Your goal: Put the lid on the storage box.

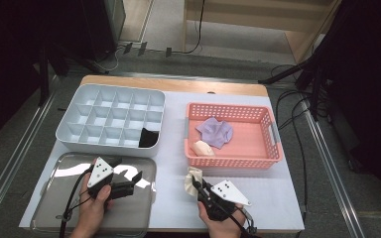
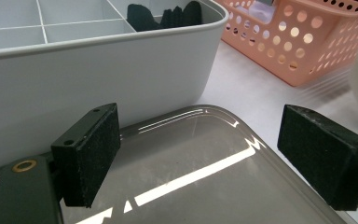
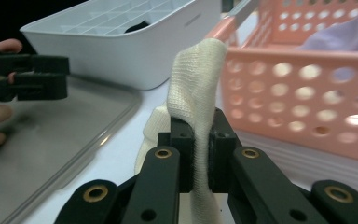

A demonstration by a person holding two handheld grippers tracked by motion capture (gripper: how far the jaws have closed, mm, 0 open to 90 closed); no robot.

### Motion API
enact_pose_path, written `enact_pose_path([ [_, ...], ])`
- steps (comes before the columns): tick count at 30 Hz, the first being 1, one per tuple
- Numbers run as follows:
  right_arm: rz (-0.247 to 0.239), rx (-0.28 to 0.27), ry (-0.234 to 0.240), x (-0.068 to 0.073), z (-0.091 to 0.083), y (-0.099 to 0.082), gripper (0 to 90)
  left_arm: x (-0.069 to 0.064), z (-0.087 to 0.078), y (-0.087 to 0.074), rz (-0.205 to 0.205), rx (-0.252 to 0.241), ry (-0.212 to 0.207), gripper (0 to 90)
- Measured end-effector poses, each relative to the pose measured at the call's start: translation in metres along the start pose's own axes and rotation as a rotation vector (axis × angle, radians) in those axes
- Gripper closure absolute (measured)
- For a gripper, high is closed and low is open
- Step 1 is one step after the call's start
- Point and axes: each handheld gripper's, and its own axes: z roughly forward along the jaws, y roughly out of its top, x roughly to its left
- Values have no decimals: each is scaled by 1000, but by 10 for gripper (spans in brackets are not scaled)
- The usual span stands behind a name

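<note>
Your right gripper [image 3: 199,154] is clamped on a cream sock [image 3: 193,93]; the knit is pinched flat between the two pads and stands up above them, with a fold hanging down on the near side. In the high view the sock [image 1: 194,181] sits at the tip of that gripper [image 1: 198,187], over the white table [image 1: 171,198], just in front of the pink basket [image 1: 273,148] and between the basket and the tray [image 1: 49,208].

Your left gripper [image 2: 200,154] has its jaws wide apart with nothing between them. It hangs over the tray's far right corner [image 2: 205,154], jaws pointing toward the grey organiser [image 2: 121,70]. In the high view this gripper [image 1: 134,181] lies over the tray, held in your left hand [image 1: 92,208].

The organiser [image 1: 79,99] stands behind the tray, touching or nearly touching its far edge. One compartment, the near right corner, holds a black sock [image 1: 149,138]; the same sock shows in the left gripper view [image 2: 163,16].

The basket holds a lilac cloth [image 1: 216,131] near its middle and a pale roll [image 1: 203,148] against the near wall, just beside the cloth.
</note>
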Motion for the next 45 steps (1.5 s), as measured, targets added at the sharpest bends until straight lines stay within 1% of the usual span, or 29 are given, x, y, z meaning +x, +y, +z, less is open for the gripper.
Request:
enact_pose_path([
  [3, -1, 23, 32, 8, 4, -3, 838, 1, 0, 0, -13, -4, -1, 140],
  [4, -9, 36, 42, 11, 6, -5, 836, 1, -1, 0, -11, -3, 0, 140],
  [6, -14, 55, 46, 12, 7, -7, 830, 1, 0, 0, -3, -2, 2, 140],
  [8, -2, 59, 44, 10, 8, -8, 810, 0, 0, 0, -3, -3, 2, 140],
  [11, 14, 69, 29, 5, 7, -8, 800, 1, 0, 0, -8, -3, 0, 140],
  [13, 15, 72, 13, 0, 6, -8, 796, 1, 0, 0, -7, -2, 1, 140],
  [14, 23, 76, 9, -2, 6, -9, 778, 1, 0, 0, -6, -2, 2, 140],
  [16, 32, 81, -8, -7, 5, -10, 728, 1, 0, 0, -4, -2, 3, 140],
  [18, 44, 70, -24, -13, 3, -11, 648, 1, 0, 0, -5, -2, 2, 140],
  [19, 42, 63, -37, -16, 2, -11, 617, 1, 0, 0, -5, -2, 2, 140],
  [21, 21, 62, -72, -21, 0, -11, 569, 0, 0, 0, -4, -3, 3, 140],
  [22, 24, 53, -82, -24, -2, -10, 555, 0, 0, 0, -3, -3, 3, 140],
  [26, 48, -9, -124, -35, -12, 0, 539, 0, 0, 0, -3, -3, 4, 140],
  [28, 47, -36, -135, -38, -16, 5, 540, 0, 0, 0, -2, -2, 3, 140],
  [29, 39, -50, -140, -40, -17, 9, 540, 0, 0, 0, -3, -2, 2, 140],
  [31, 42, -59, -146, -42, -17, 17, 543, 0, 0, 0, -3, -2, 4, 140],
  [34, 27, -75, -150, -45, -14, 30, 548, 0, 0, 0, -2, -2, 4, 140],
  [37, 15, -72, -150, -46, -8, 42, 550, 0, 0, 0, -2, -2, 4, 140],
  [41, 5, -35, -146, -50, 8, 56, 552, 0, 0, 0, -3, -2, 2, 140],
  [45, 0, 5, -151, -54, 23, 63, 556, 1, 0, 0, -5, -2, 0, 140],
])
